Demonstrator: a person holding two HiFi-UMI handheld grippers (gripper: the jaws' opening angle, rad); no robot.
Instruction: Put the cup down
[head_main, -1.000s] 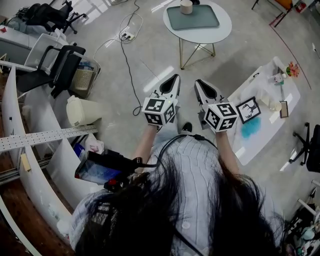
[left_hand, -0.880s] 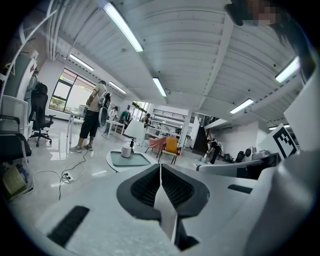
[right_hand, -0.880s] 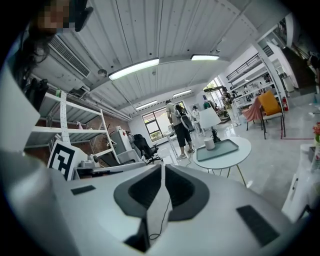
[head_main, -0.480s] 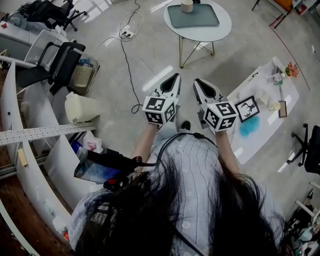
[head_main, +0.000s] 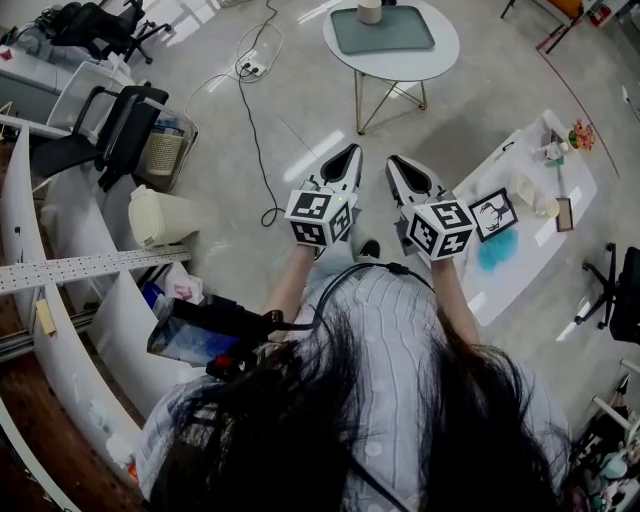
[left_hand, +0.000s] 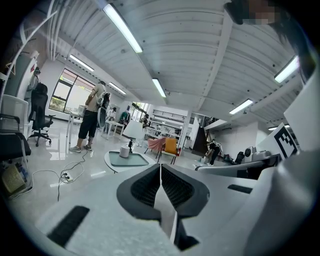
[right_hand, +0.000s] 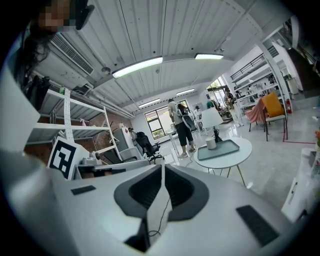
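A pale cup (head_main: 371, 12) stands on a grey-green tray (head_main: 385, 32) on a round white table (head_main: 440, 55), at the far top of the head view. Both grippers are held side by side in mid-air over the floor, well short of that table. My left gripper (head_main: 350, 152) is shut, with nothing between its jaws. My right gripper (head_main: 393, 162) is also shut and empty. The left gripper view shows the closed left gripper (left_hand: 160, 166) with the cup (left_hand: 124, 151) far ahead. In the right gripper view the right gripper (right_hand: 163, 166) points towards the cup (right_hand: 211, 143).
Office chairs (head_main: 120, 125) and a white bin (head_main: 160, 218) stand at the left beside curved white shelving (head_main: 70, 330). A cable (head_main: 255, 120) trails across the floor. A white side table (head_main: 530, 250) with small items is at the right. A person (left_hand: 92, 117) stands far off.
The head view has shifted very slightly. Both grippers stay side by side, shut and empty.
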